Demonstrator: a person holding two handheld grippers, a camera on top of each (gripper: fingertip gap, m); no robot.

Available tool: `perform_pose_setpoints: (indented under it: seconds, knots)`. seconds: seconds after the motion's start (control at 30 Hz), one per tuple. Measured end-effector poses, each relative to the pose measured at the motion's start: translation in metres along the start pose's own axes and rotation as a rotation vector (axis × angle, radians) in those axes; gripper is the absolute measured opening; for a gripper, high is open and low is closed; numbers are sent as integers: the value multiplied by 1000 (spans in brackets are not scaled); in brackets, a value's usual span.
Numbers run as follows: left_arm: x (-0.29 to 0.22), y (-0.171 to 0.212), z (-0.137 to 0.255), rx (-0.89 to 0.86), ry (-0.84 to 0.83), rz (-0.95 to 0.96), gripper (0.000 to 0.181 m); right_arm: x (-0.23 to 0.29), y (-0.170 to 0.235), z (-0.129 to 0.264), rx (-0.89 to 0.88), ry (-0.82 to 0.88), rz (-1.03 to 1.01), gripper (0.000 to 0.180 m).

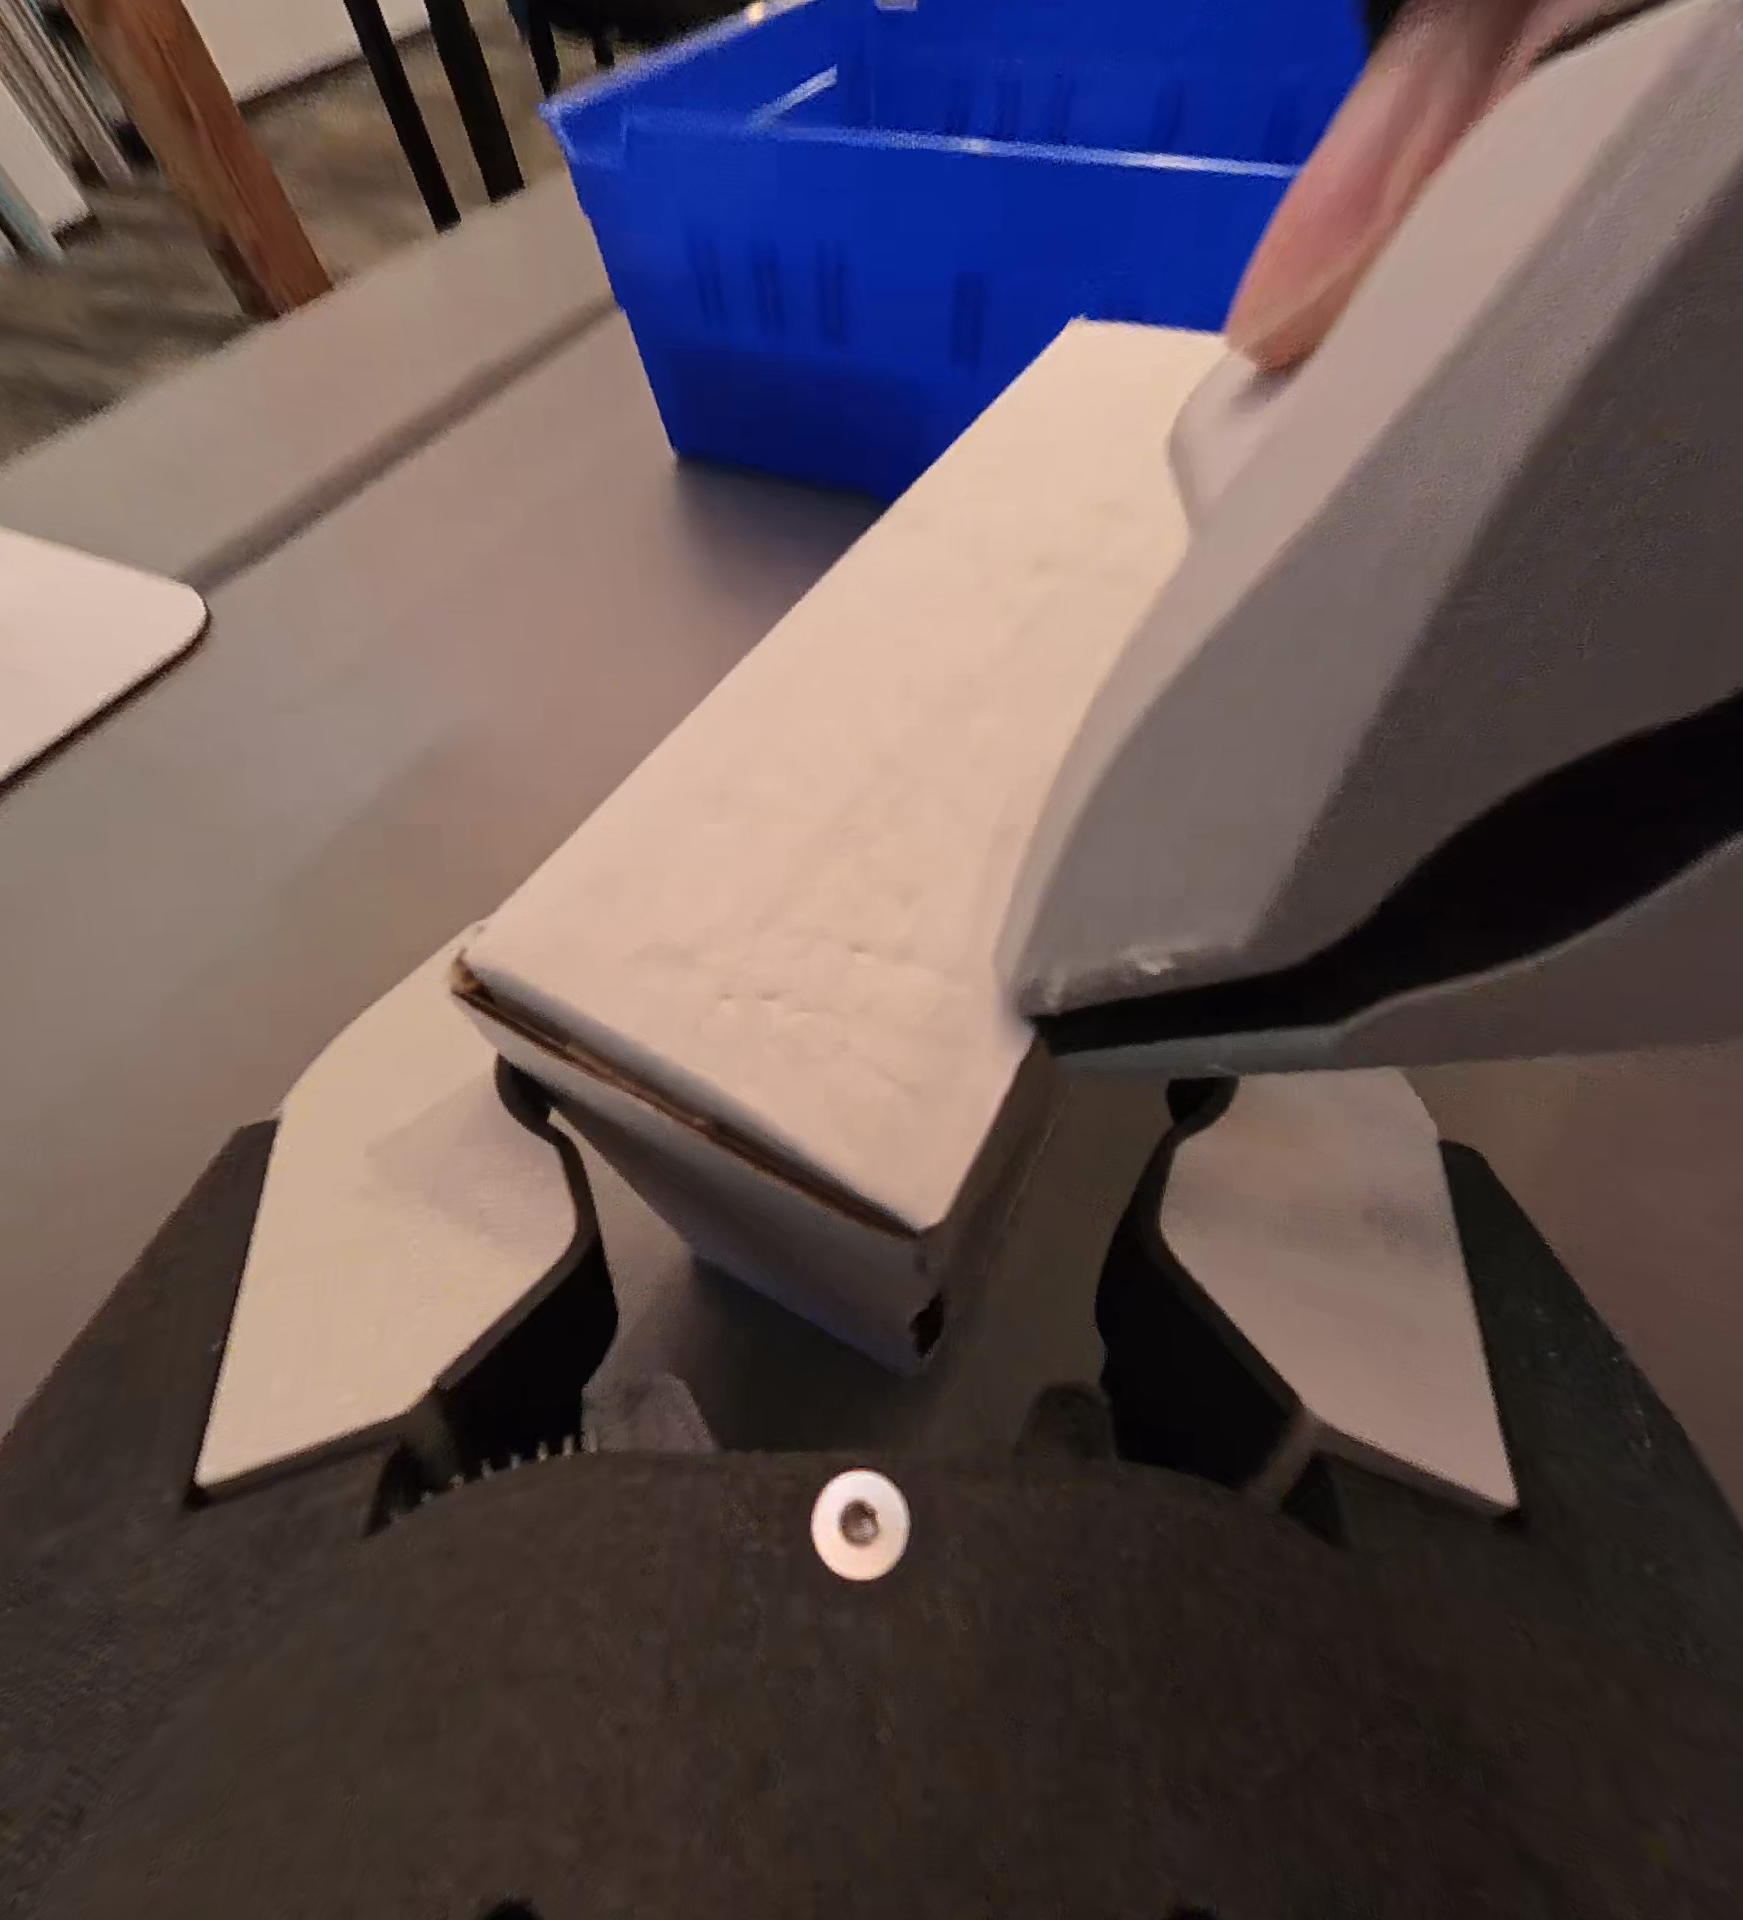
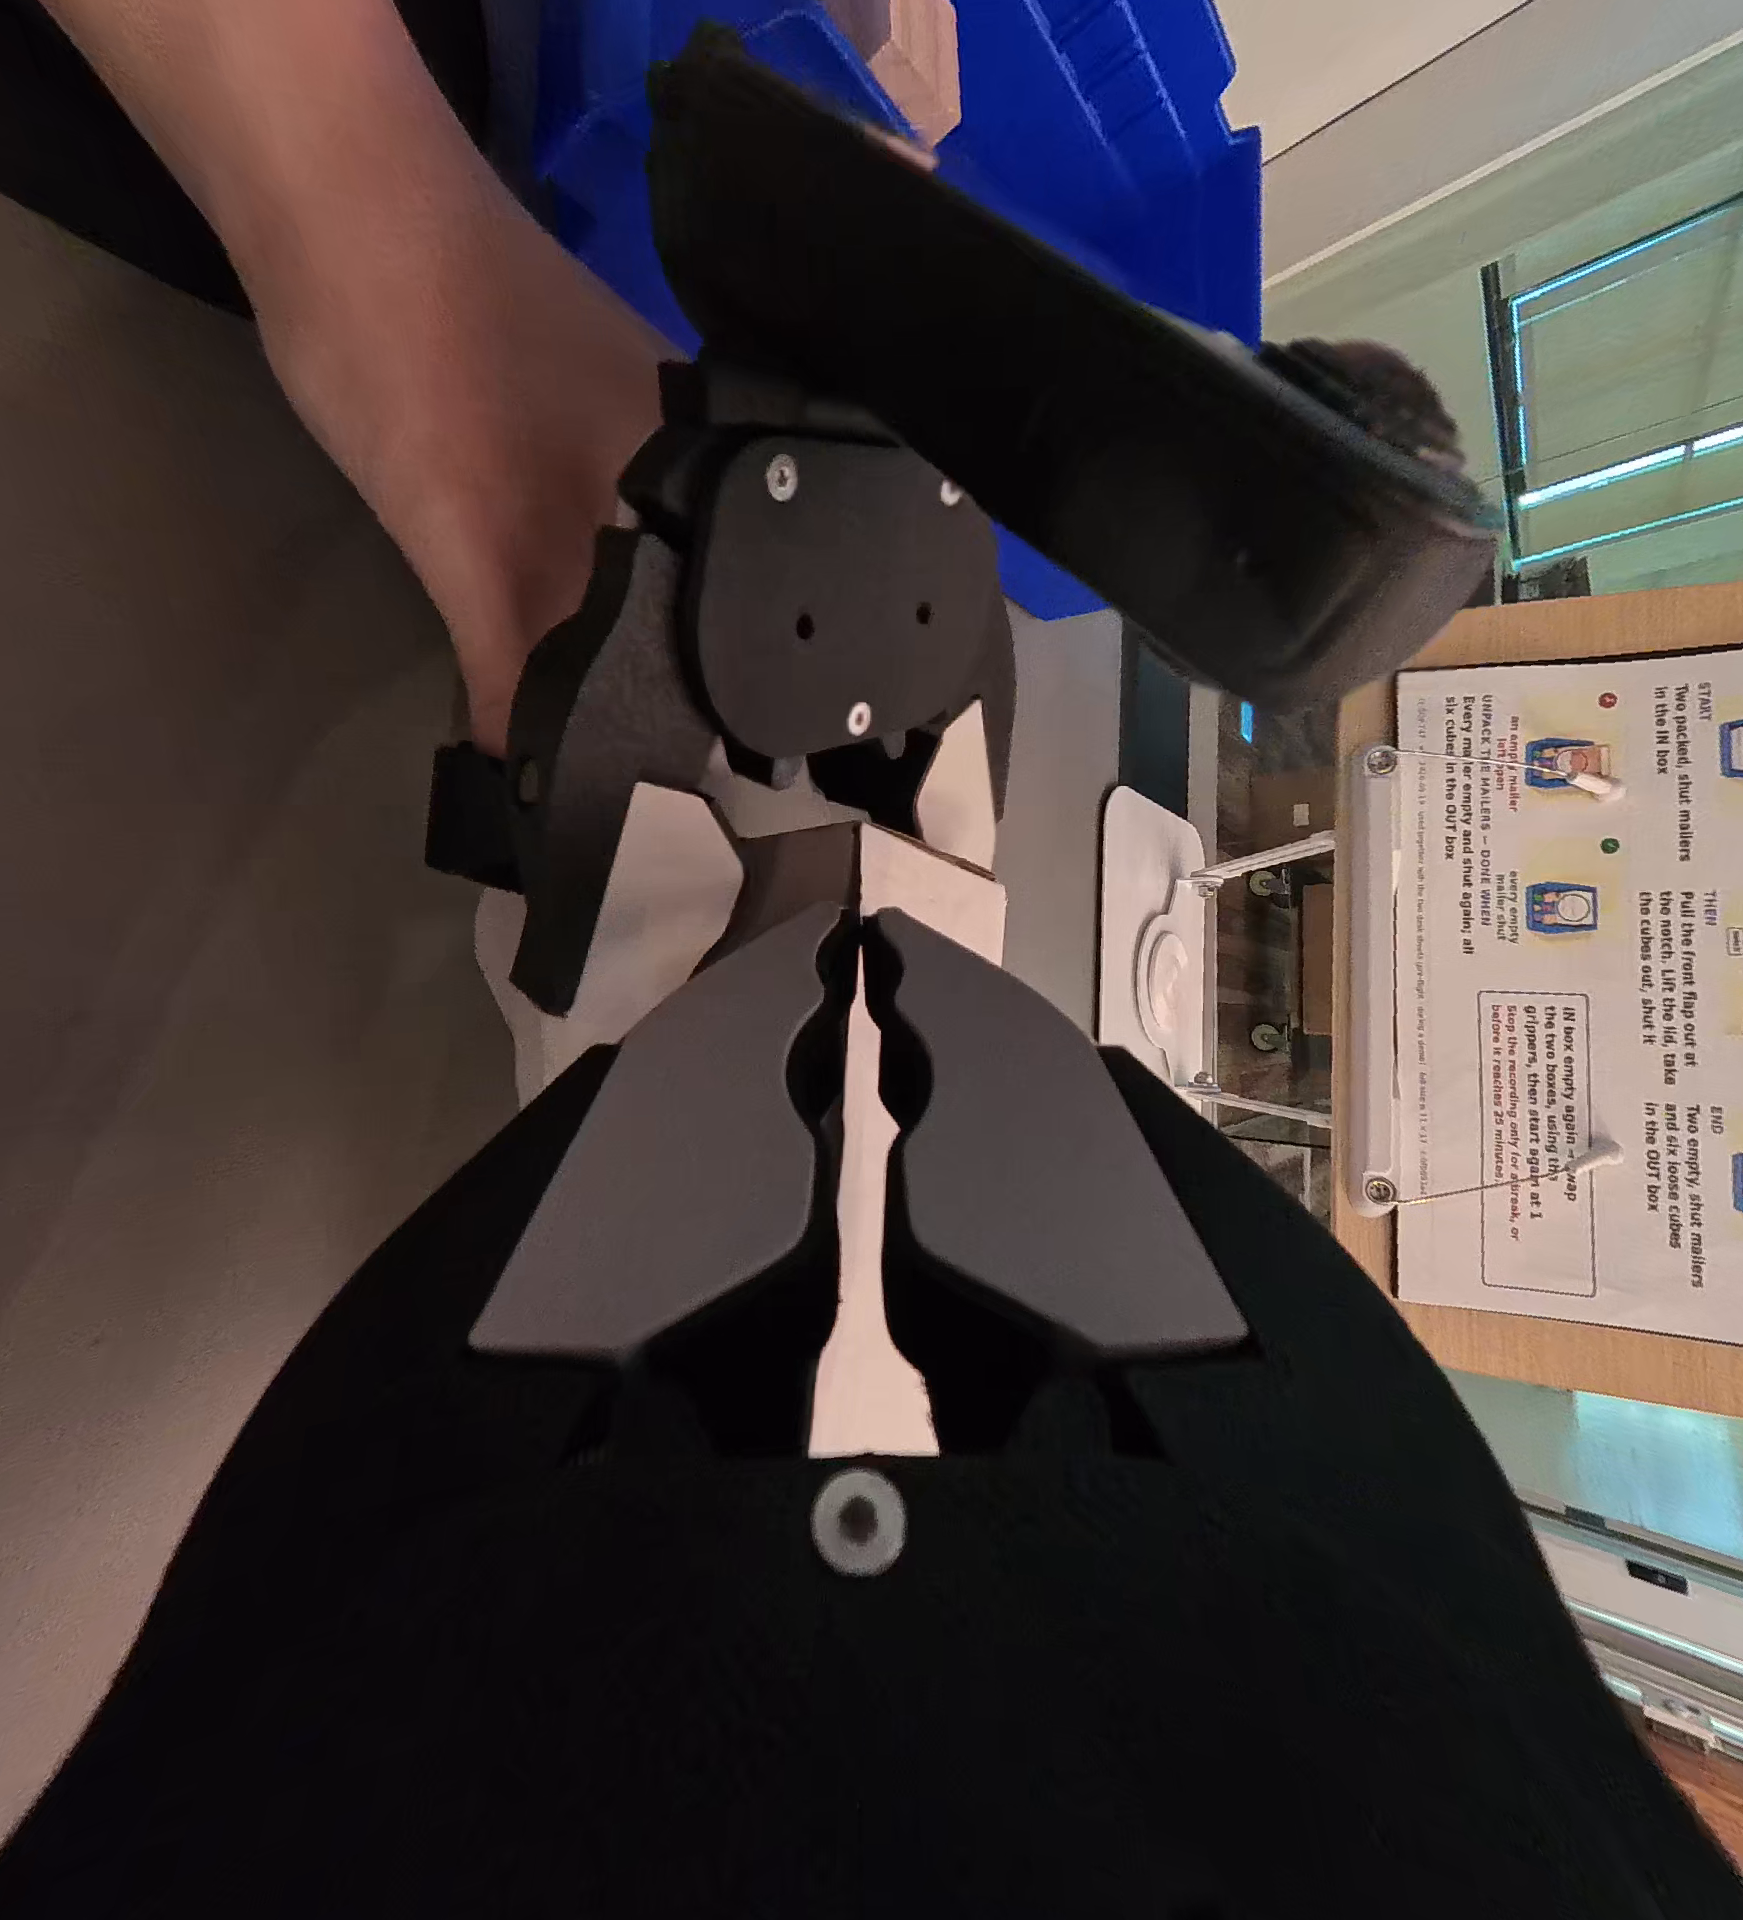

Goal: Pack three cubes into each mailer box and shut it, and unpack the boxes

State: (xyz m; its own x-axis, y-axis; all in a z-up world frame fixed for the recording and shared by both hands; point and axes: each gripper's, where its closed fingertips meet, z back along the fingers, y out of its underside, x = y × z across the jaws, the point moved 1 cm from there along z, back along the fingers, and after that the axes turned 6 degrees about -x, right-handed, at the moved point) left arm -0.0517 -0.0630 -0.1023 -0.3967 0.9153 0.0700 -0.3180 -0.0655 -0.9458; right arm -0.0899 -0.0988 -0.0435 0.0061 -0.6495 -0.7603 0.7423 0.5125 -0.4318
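A closed white mailer box [image 1: 794,779] points away from me toward the blue bin. My left gripper [image 1: 841,1070] has its fingers spread wide on both sides of the box's near end and is shut on it. My right gripper [image 1: 1038,1023] comes in from the right, shut with its tips pinching the box's upper right edge near that end. In the right wrist view, the right gripper [image 2: 862,925] has its tips together on a corner edge of the box [image 2: 934,883], and the left gripper [image 2: 773,894] straddles the box beyond it. I cannot see what is inside the box.
A blue bin [image 1: 846,312] stands on the dark table [image 1: 327,675] just beyond the box; it also shows in the right wrist view [image 2: 1106,156]. A white stand base [image 1: 36,665] lies at the left. An instruction sheet on a wooden board [image 2: 1594,987] stands behind. A person's forearm [image 2: 379,364] holds the left gripper. Spacing between my two grippers at the tips: around 7 centimetres.
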Motion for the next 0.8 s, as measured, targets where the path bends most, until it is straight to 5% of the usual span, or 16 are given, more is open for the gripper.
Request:
perform_pose_setpoints:
  seconds: [0.37,0.67,0.8]
  knots:
    - [-13,-10,3,-78,113,35,125,8,-3,10,-88,-116,11,1]
    - [-17,-7,4,-63,146,9,91,8,-2,17,-128,-150,11,3]
    - [-18,-6,5,-58,130,-9,90,9,-3,17,-85,-129,47,6]
